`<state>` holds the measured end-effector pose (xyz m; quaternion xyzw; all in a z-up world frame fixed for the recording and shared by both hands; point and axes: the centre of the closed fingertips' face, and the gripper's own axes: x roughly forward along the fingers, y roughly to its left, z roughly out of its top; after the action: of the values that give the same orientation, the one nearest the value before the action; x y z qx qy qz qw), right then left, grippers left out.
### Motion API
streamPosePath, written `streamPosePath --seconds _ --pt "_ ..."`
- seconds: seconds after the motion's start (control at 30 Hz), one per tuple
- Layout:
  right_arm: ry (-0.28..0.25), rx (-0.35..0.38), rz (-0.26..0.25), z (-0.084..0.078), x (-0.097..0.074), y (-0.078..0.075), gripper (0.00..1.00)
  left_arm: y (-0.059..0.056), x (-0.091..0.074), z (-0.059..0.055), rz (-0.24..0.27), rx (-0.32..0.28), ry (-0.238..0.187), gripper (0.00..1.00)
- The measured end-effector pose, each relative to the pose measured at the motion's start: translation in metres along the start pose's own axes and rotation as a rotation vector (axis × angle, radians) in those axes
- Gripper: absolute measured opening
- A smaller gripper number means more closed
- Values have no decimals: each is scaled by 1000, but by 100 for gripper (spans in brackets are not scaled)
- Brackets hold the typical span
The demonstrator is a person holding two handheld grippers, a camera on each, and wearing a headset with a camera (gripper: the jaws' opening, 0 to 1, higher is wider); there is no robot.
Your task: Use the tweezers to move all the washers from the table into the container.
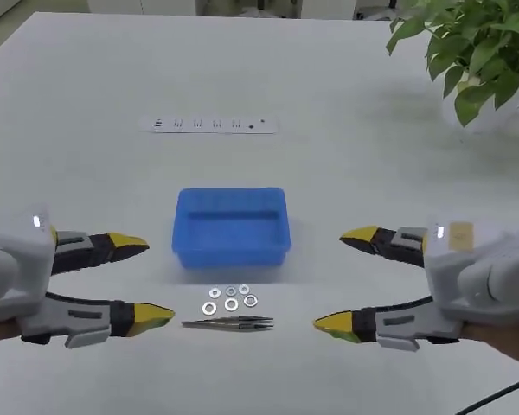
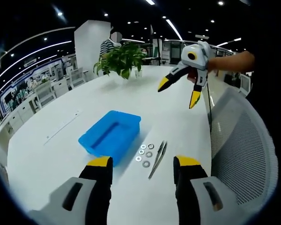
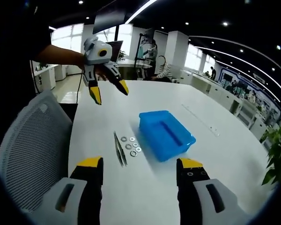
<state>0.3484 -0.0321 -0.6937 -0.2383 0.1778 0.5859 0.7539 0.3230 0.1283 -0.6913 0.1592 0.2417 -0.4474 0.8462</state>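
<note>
Six washers [image 1: 231, 303], one tweezers [image 1: 229, 323] (alongside), one container [image 1: 231, 226]

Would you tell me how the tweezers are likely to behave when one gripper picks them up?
The tweezers look like thin, shiny metal, so they are probably light and slippery. Lying flat on the table, they may skid rather than lift.

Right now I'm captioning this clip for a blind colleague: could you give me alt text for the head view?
Six washers and tweezers lie on a white table, on the viewer's side of an empty blue container. Open left tongs and right tongs hover either side, holding nothing.
</note>
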Motion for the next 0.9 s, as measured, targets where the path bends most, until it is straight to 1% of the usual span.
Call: streamPosePath --seconds 0.33,0.5,0.67,0.9 --pt "41 -93 87 -4 18 7 55 -3 9 -10 -52 41 46 47" --pt "53 -120 121 -4 26 9 51 -6 15 -16 -82 58 77 44" --pt "72 -145 161 -7 35 13 46 -7 20 -22 -108 72 97 40" --pt "105 -184 222 -13 46 21 39 -10 29 -32 -146 102 142 33"
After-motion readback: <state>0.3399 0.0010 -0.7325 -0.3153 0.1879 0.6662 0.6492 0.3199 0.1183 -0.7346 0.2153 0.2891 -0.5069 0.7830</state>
